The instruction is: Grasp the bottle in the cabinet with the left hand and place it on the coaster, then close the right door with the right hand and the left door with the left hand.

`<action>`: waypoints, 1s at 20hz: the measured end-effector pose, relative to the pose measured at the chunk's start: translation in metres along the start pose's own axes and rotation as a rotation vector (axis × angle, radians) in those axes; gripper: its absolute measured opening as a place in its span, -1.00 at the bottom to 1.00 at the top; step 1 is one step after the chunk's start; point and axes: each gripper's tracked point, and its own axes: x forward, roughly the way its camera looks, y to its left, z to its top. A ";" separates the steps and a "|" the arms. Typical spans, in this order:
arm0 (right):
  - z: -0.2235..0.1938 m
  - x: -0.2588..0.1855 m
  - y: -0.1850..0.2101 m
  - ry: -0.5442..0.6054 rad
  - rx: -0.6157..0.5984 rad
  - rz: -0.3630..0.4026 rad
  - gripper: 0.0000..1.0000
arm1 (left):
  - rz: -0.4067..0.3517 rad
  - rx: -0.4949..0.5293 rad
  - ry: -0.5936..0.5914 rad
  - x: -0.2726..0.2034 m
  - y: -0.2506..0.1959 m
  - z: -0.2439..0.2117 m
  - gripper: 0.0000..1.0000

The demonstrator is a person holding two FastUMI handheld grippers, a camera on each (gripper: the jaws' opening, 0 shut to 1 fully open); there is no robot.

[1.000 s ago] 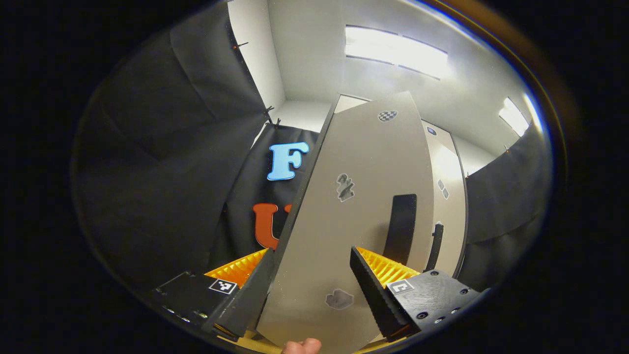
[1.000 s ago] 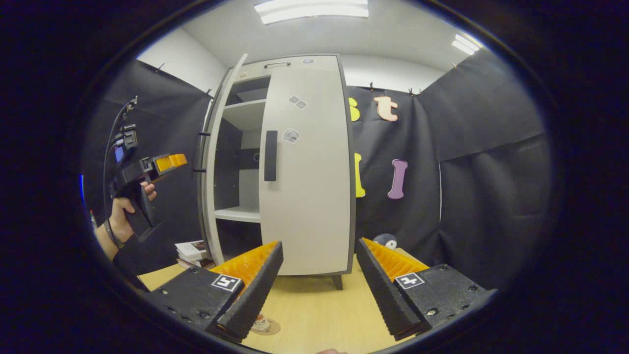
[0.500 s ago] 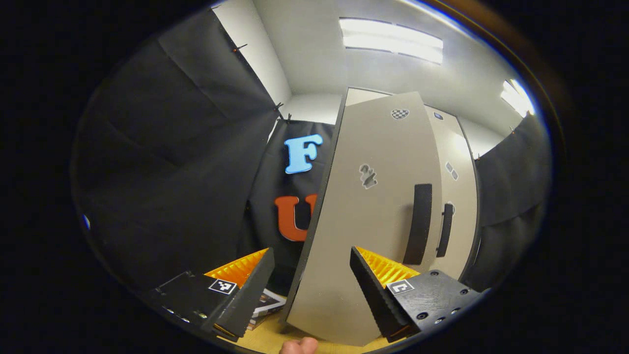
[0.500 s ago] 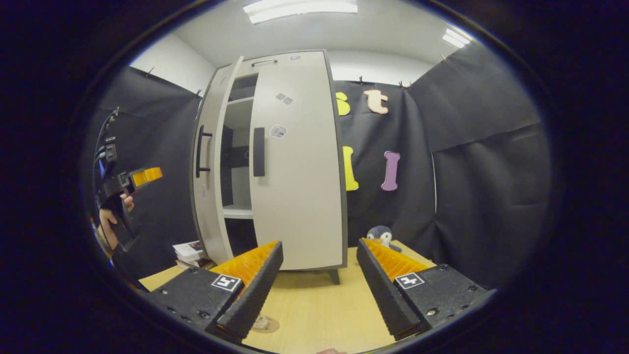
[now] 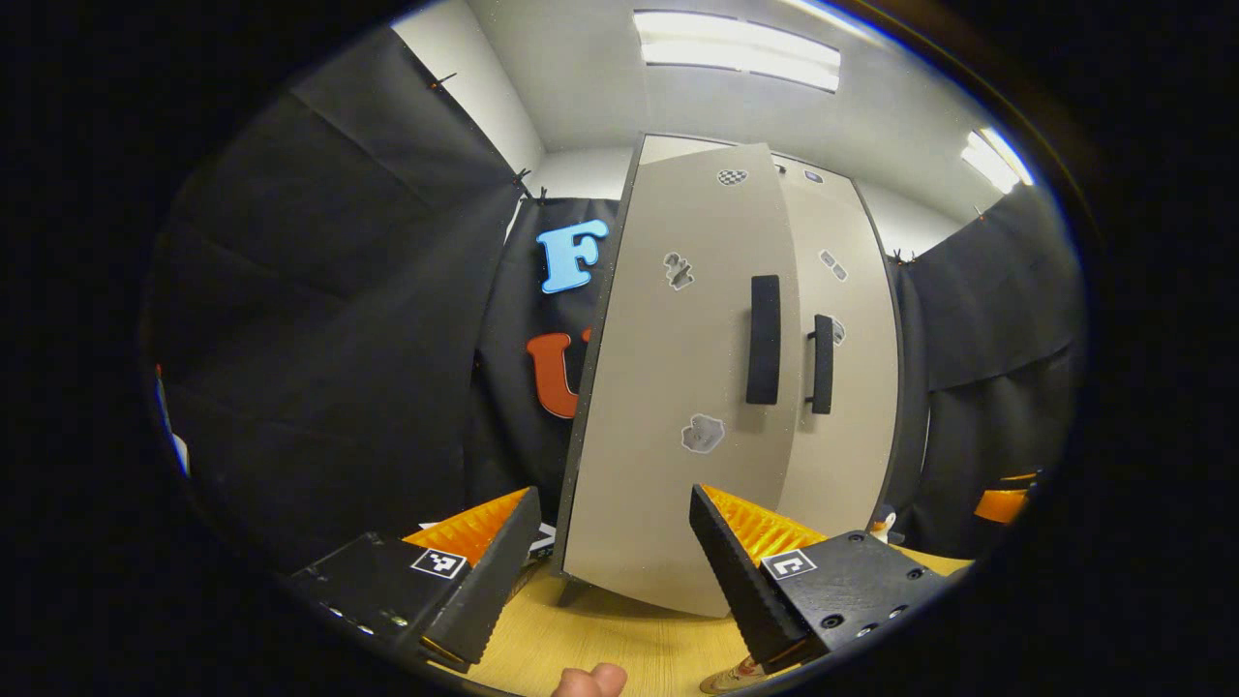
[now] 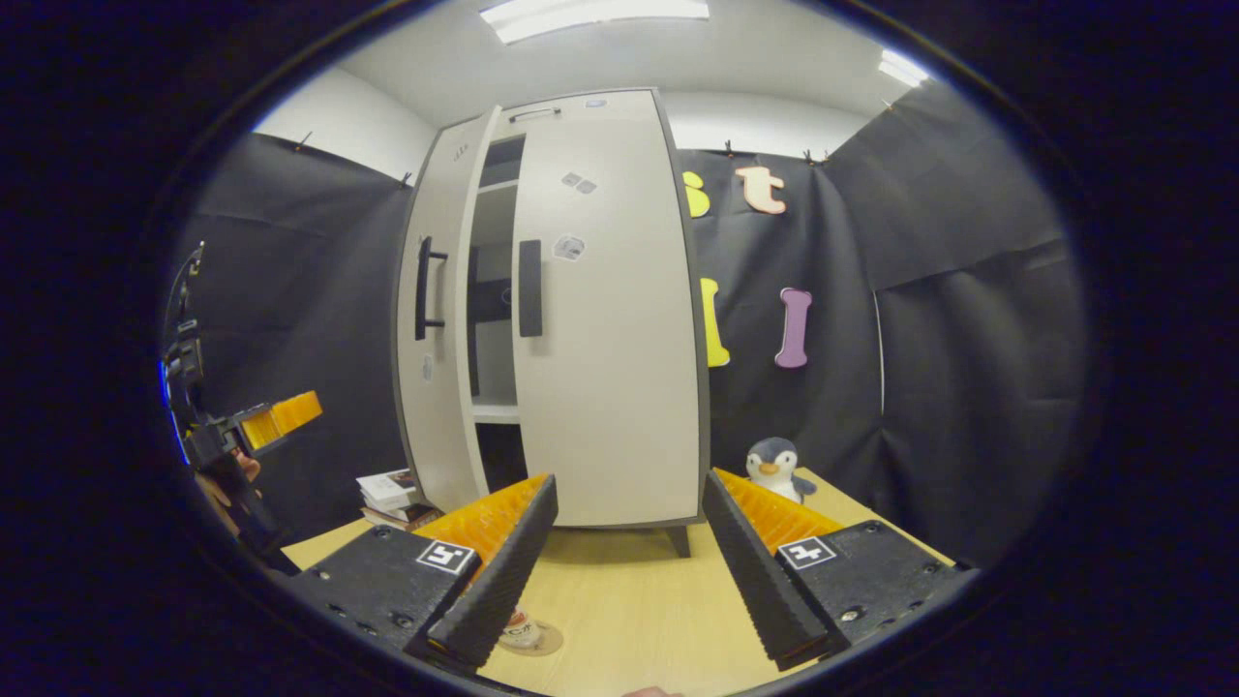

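Observation:
The tall pale cabinet (image 6: pixel 600 339) stands on the wooden table (image 6: pixel 619 610). Its right door is shut. The left door (image 6: pixel 436 319) stands slightly ajar, and a narrow gap shows the shelves inside. In the left gripper view the left door (image 5: pixel 668 387) and its dark handle (image 5: pixel 763 339) face me, a short way off. My left gripper (image 5: pixel 610 571) is open and holds nothing; it also appears at the far left (image 6: pixel 261 426), held by a hand. My right gripper (image 6: pixel 629 571) is open over the table. The bottle's base on the coaster (image 6: pixel 528 636) peeks out beside one finger.
A toy penguin (image 6: pixel 774 465) sits on the table to the right of the cabinet. A stack of books (image 6: pixel 387 489) lies at the cabinet's left foot. The black cloth wall surrounds the booth.
The left door has swung from wide open to nearly shut. My left gripper has drawn back from the door and dropped lower. The right gripper has barely moved.

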 end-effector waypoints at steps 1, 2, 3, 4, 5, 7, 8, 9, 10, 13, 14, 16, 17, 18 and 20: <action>-0.002 0.001 0.002 0.006 -0.004 0.007 0.98 | 0.003 0.010 0.001 -0.004 -0.004 -0.002 0.99; -0.004 0.000 0.003 0.014 -0.009 0.013 0.97 | 0.006 0.015 0.004 -0.008 -0.006 -0.006 0.99; -0.007 0.000 0.004 0.025 -0.015 0.016 0.97 | 0.007 0.014 0.010 -0.011 -0.011 -0.010 0.99; -0.011 0.000 0.005 0.034 -0.018 0.021 0.98 | 0.010 0.009 0.016 -0.015 -0.015 -0.015 0.99; -0.013 0.000 0.007 0.042 -0.017 0.028 0.99 | 0.018 0.012 0.018 -0.019 -0.017 -0.017 0.99; -0.016 -0.002 0.010 0.049 -0.013 0.040 0.98 | 0.039 0.035 0.010 -0.027 -0.018 -0.017 0.99; -0.017 -0.003 0.012 0.051 -0.013 0.045 0.98 | 0.040 0.042 0.010 -0.029 -0.022 -0.020 0.90; -0.016 -0.003 0.012 0.053 -0.015 0.049 0.98 | 0.031 0.040 0.017 -0.030 -0.027 -0.025 0.99; -0.016 -0.004 0.012 0.054 -0.020 0.051 0.99 | 0.018 0.035 0.033 -0.033 -0.031 -0.032 0.89; -0.017 -0.003 0.010 0.052 -0.026 0.048 0.97 | 0.010 0.028 0.070 -0.038 -0.036 -0.043 0.89; -0.016 -0.003 0.010 0.053 -0.024 0.049 0.99 | 0.006 0.028 0.070 -0.040 -0.038 -0.040 0.89; -0.013 0.001 0.010 0.045 -0.020 0.046 0.99 | -0.003 0.036 0.056 -0.037 -0.040 -0.035 0.99; -0.010 0.003 0.010 0.042 -0.018 0.045 0.99 | -0.009 0.038 0.052 -0.035 -0.042 -0.033 0.89; -0.011 0.005 0.012 0.042 -0.017 0.048 0.99 | -0.012 0.039 0.052 -0.033 -0.042 -0.032 0.89; -0.009 0.002 0.014 0.034 -0.011 0.054 0.97 | -0.013 0.038 0.048 -0.030 -0.042 -0.029 0.86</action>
